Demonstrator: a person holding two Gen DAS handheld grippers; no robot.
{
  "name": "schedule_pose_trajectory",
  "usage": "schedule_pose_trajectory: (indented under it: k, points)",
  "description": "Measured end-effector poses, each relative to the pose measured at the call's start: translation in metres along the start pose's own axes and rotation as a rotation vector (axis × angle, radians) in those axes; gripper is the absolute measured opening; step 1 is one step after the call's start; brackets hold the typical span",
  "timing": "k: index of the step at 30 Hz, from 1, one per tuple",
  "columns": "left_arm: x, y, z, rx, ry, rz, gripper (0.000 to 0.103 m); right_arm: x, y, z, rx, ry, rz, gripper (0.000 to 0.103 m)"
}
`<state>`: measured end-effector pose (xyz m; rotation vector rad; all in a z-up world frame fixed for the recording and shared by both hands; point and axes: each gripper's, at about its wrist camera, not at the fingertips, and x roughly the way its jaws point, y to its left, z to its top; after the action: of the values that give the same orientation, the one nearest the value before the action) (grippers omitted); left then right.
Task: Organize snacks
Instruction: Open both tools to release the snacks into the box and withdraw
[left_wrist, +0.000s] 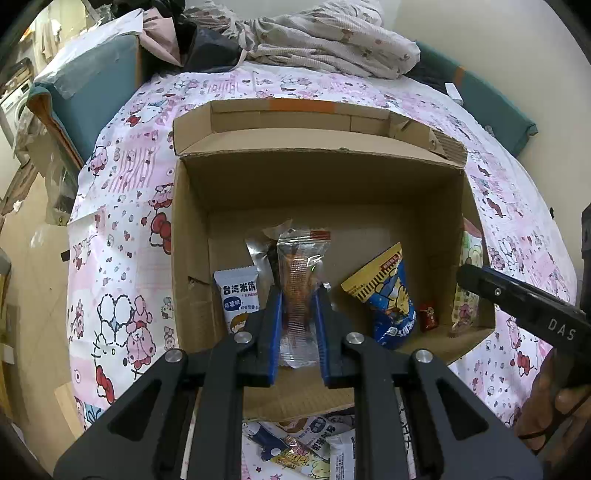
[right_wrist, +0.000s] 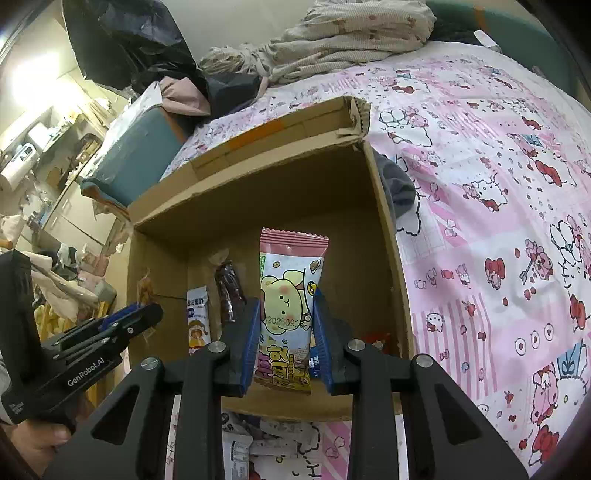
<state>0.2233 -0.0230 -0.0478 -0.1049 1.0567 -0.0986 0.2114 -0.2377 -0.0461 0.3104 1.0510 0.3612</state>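
Left gripper (left_wrist: 299, 295), lower centre of the left wrist view, clamped on a clear-wrapped orange snack (left_wrist: 300, 280), packet upright between the blue pads and poised over the open cardboard box (left_wrist: 192, 229). Right gripper (right_wrist: 286, 299), lower centre of the right wrist view, closed on a pink-topped cartoon cookie packet (right_wrist: 288, 291), likewise upright above the box (right_wrist: 388, 240).

Inside the box, seen from the left wrist: white rice-cracker packet (left_wrist: 238, 295) leaning against the left wall; dark snack in a silvery wrapper (left_wrist: 264, 251) just behind the held packet; blue-and-yellow bag (left_wrist: 388, 299) tilted right of centre; small red packet (left_wrist: 428, 314) near the right wall. Bare cardboard floor open between the silvery wrapper and the blue bag, and along the far wall. Far flap (left_wrist: 295, 144) folded outward, top edge ragged at the right corner.

Box resting on a bed with a pink cartoon-print sheet (right_wrist: 498, 184). More loose snack packets (left_wrist: 303, 443) on the sheet at the bottom edge of the frame, just outside the box's near rim. Crumpled blanket (left_wrist: 325, 33) in the upper part of the frame, well apart from the box.
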Motion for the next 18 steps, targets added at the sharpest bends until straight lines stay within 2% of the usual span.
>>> schedule_pose_trajectory:
  k: [18]
  points:
    - [0.006,-0.002,-0.004,0.014,-0.001,0.015,0.016,0.012,-0.002,-0.003,0.012,0.055,-0.023,0.03]
